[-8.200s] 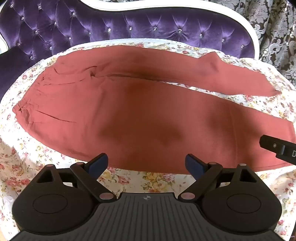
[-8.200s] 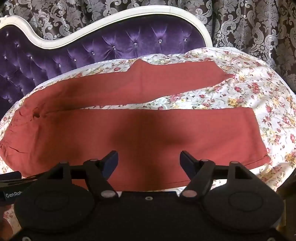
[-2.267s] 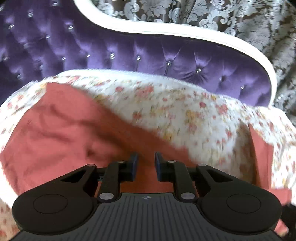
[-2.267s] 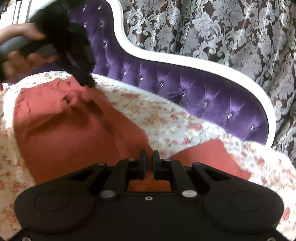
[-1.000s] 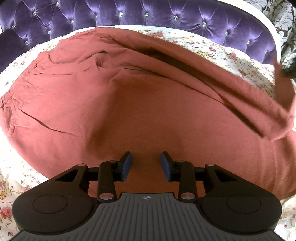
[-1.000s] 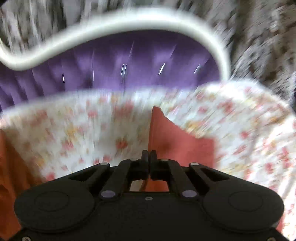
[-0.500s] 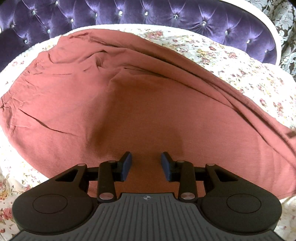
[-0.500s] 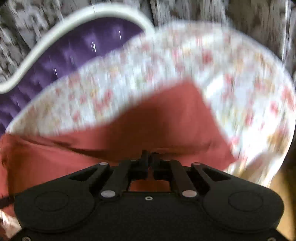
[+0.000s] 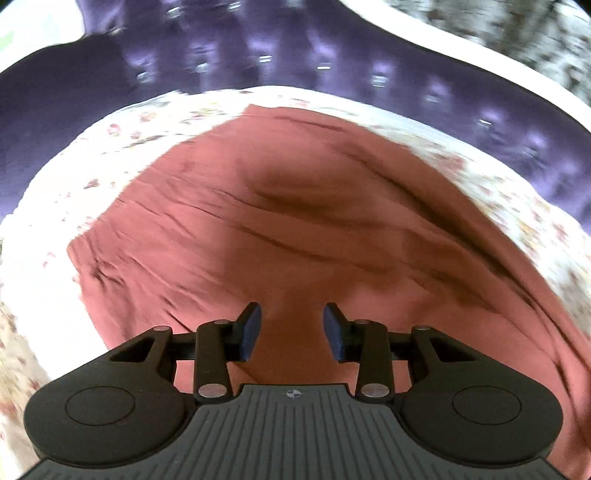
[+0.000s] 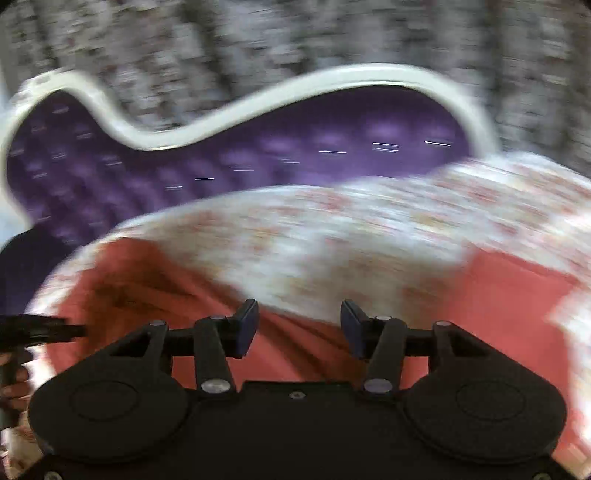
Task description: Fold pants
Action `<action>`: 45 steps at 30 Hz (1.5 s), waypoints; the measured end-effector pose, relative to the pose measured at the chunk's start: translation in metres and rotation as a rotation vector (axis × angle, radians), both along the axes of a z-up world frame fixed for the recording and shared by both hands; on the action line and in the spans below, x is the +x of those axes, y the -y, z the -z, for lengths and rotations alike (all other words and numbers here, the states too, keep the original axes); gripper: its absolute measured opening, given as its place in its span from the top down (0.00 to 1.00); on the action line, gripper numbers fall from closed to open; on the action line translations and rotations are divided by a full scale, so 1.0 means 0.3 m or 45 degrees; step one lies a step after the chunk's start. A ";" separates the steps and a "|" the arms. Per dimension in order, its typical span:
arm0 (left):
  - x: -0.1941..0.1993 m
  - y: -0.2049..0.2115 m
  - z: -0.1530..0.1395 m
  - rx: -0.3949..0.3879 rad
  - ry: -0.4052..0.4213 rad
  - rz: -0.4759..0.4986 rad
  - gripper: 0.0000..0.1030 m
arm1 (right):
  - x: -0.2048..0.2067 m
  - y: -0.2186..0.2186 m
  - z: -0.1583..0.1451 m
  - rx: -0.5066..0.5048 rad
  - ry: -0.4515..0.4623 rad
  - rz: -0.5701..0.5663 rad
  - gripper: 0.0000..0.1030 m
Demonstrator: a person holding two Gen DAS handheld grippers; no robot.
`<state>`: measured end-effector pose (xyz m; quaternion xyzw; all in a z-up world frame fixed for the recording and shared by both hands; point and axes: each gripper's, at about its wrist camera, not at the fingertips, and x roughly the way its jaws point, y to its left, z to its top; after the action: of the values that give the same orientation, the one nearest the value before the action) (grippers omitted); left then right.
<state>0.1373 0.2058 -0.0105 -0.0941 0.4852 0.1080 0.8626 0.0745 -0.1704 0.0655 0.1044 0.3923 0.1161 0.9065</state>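
The rust-red pants (image 9: 280, 229) lie on a floral sheet (image 9: 122, 144), folded lengthwise with one leg over the other, wrinkled at the waist end on the left. My left gripper (image 9: 291, 330) hovers over the near edge of the cloth, its blue pads apart with nothing pinched between them. In the blurred right wrist view the pants (image 10: 155, 288) spread below my right gripper (image 10: 299, 325), whose jaws are opening; no cloth sits between the pads. The leg end (image 10: 517, 291) shows at the right.
A purple tufted sofa back (image 10: 258, 162) with a white curved frame (image 10: 280, 96) rises behind the sheet, patterned drapery (image 10: 332, 33) beyond it. The other gripper's black tip and a hand (image 10: 14, 373) show at the left edge of the right wrist view.
My right gripper was shut on the leg end while swinging it over; now its jaws are apart and the cloth is released. The left gripper has slid sideways toward the waist end.
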 end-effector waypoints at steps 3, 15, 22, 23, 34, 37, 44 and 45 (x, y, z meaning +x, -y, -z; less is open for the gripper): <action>0.071 -0.087 0.034 0.026 -0.032 -0.046 0.65 | 0.152 -0.176 0.040 0.017 0.001 -0.189 0.44; 0.120 -0.183 0.104 0.017 -0.009 -0.086 0.59 | 0.603 -0.860 0.220 -0.282 0.087 -0.735 0.41; 0.119 -0.203 0.108 -0.013 0.006 -0.067 0.57 | 0.748 -1.015 0.386 -0.334 -0.089 -0.847 0.46; 0.119 -0.206 0.110 -0.024 0.008 -0.069 0.56 | 0.751 -1.024 0.395 -0.341 -0.106 -0.851 0.76; 0.130 -0.234 0.107 -0.065 0.050 -0.157 0.54 | 0.342 -0.910 -0.084 -0.192 0.336 -0.809 0.91; 0.047 -0.300 0.071 -0.044 0.094 -0.290 0.54 | 0.180 -0.953 -0.051 -0.214 0.299 -0.905 0.91; -0.242 -0.534 0.036 -0.106 0.128 -0.630 0.54 | -0.114 -1.131 0.193 -0.433 0.222 -1.069 0.90; -0.260 -0.546 0.031 -0.098 0.121 -0.640 0.54 | -0.141 -1.152 0.233 -0.471 0.224 -1.074 0.90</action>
<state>0.0593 0.3696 -0.0197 -0.2496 0.4091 0.2959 0.8263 0.0323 0.1753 -0.0044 -0.2378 0.3363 0.4109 0.8133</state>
